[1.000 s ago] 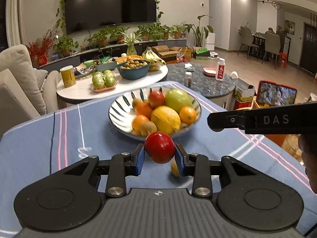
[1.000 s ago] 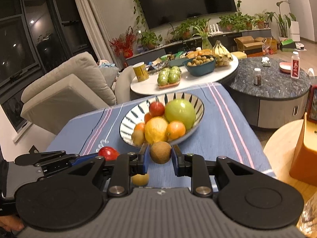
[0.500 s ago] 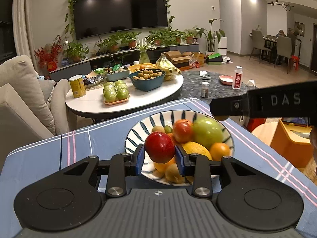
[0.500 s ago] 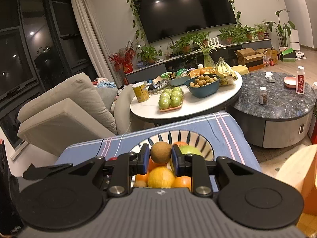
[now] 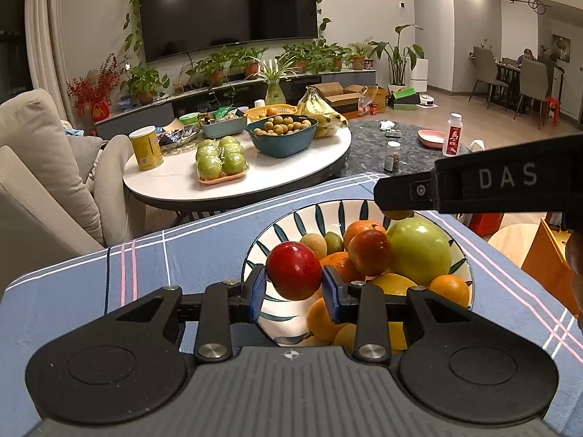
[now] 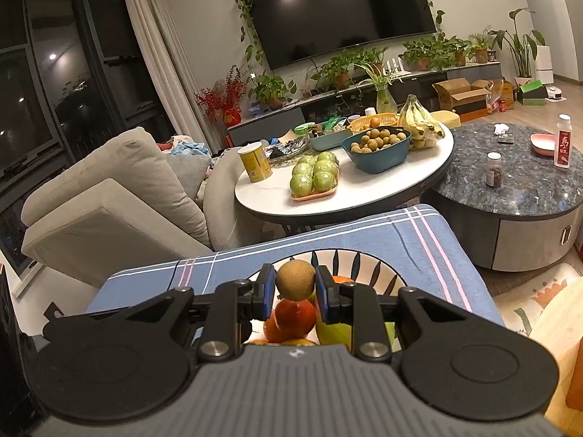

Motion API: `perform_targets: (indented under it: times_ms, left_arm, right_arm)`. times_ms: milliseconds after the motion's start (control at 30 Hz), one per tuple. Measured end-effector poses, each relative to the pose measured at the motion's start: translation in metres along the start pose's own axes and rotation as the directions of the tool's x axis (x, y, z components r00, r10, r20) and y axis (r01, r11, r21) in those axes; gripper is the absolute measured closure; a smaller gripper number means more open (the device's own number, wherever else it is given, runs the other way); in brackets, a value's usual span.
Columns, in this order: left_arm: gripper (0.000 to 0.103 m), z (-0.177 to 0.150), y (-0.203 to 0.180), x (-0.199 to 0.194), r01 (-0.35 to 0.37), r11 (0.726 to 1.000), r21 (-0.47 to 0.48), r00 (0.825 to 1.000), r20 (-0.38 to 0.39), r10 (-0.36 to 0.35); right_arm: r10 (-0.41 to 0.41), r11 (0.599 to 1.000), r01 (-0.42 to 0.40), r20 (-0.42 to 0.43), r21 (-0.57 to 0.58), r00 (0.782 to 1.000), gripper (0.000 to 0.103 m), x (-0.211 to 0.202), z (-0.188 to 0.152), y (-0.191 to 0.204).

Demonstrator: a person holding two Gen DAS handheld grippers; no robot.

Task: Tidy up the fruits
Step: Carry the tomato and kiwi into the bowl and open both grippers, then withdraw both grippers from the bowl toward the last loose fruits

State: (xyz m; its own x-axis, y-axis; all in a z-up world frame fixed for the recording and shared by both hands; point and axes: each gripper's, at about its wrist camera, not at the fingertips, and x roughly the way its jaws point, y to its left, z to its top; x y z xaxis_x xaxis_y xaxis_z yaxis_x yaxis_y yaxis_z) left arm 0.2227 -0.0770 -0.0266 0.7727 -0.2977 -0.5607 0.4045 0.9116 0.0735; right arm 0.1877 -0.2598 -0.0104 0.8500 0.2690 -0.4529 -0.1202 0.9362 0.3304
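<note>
The left gripper point(image 5: 294, 287) is clamped on a red apple point(image 5: 293, 270), held just above the near rim of the bowl point(image 5: 288, 229), which sits ahead of and below its tips on the blue cloth point(image 5: 182, 251). The right gripper point(image 6: 294, 293) pinches a brown kiwi point(image 6: 295, 279) between its blue pads point(image 6: 267, 291), directly over the fruit piled in the same bowl point(image 6: 368, 260). Both loads look ready to go in, and the heap is the worry: the bowl already holds a big green apple point(image 5: 419, 251), oranges, a lemon and smaller pieces stacked high, so a round fruit let go from any height would likely roll off the mound, knock a neighbour loose, or go over the rim onto the cloth. The two tools are also close together; the right gripper's arm point(image 5: 484, 182) crosses just ahead and to the right of the left one, so lowering both at once risks a bump. Each wrist view is blocked low down by its own tool body, hiding the near side of the bowl and any free gap in the pile. In the right view only scraps of the fruit under the kiwi show, so how close it is to them cannot be told.
</note>
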Motion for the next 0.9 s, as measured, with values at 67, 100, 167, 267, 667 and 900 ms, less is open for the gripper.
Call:
perform_targets:
  times_ms: [67,100,167,267,667,900]
  left_arm:
    - [0.072,0.000,0.001,0.002,-0.002,1.000,-0.001,1.000,-0.005,0.002]
    - [0.072,0.000,0.001,0.003,-0.001,1.000,-0.002,1.000,-0.006,0.001]
    - [0.072,0.000,0.001,0.004,0.002,1.000,-0.001,1.000,-0.008,-0.002]
    - [0.072,0.000,0.000,0.007,0.002,1.000,-0.002,1.000,-0.013,-0.002]
    - [0.072,0.000,0.000,0.014,-0.001,1.000,-0.002,1.000,-0.028,0.001]
    - [0.072,-0.001,-0.002,0.014,0.002,1.000,0.005,1.000,-0.025,-0.002]
  right_arm:
    - [-0.001,1.000,0.001,-0.002,0.002,1.000,0.045,0.002,0.000,0.000]
    - [-0.002,1.000,0.002,-0.002,0.002,1.000,0.045,0.003,0.001,0.000]
    - [-0.001,1.000,0.001,-0.005,0.001,1.000,0.045,0.004,0.001,-0.001]
    - [-0.005,1.000,0.005,-0.008,-0.005,1.000,0.045,0.006,0.000,0.000]
    - [-0.013,1.000,0.012,-0.032,-0.007,0.999,0.045,0.020,0.001,0.002]
    - [-0.011,1.000,0.011,-0.042,-0.007,0.999,0.045,0.025,0.001,0.003]
